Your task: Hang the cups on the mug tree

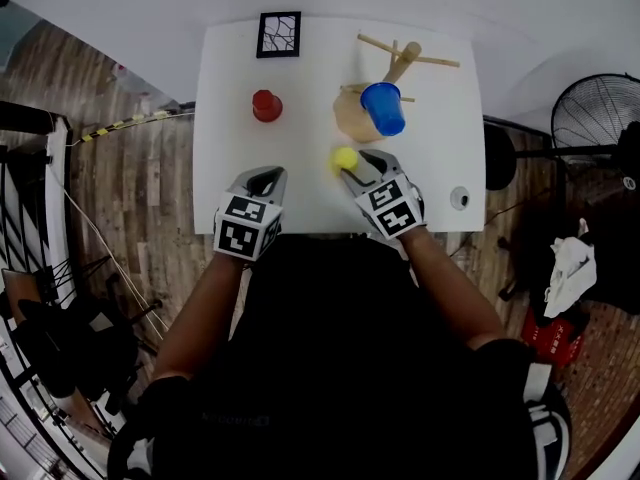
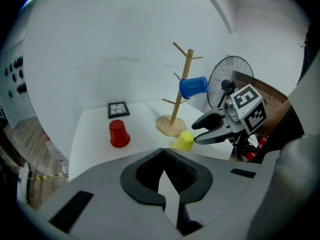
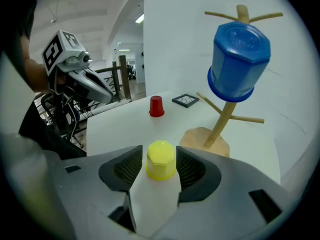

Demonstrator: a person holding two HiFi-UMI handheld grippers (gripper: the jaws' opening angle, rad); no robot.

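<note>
**Yellow cup sits between the right gripper's spread jaws, on the near side of the tree**

The table point(image 1: 310, 153) carries everything, and the tree point(image 1: 400, 63) stands toward its far right. The tree's round base is on the tabletop and its bare pegs stick out at several heights.

The right gripper point(image 1: 357, 165) reaches in from the person's side of the tree, tilted down at the tabletop. Its jaws are spread, and in its own view a narrow gap shows at each pad. The left gripper point(image 2: 164, 171) hangs well to the left of the tree, close to the near table edge. Its jaws are pressed together on nothing.

The blue cup point(image 1: 383, 108) already hangs on a peg on the near side of the tree, mouth tipped down. The red cup point(image 1: 266, 105) stands upside down well to the left of the tree, nearer the left gripper.

The yellow cup point(image 3: 161, 160) stands upside down just in front of the tree's base, bottom up and long axis upright. It sits squarely between the right pads, so the right hand is clearly the nearer one. The pads face its sides across that axis, so closing should pinch the wall. From this grip the tree lies just beyond and to the right. The cup will probably have to be lifted and tipped to bring it onto a free peg.
</note>
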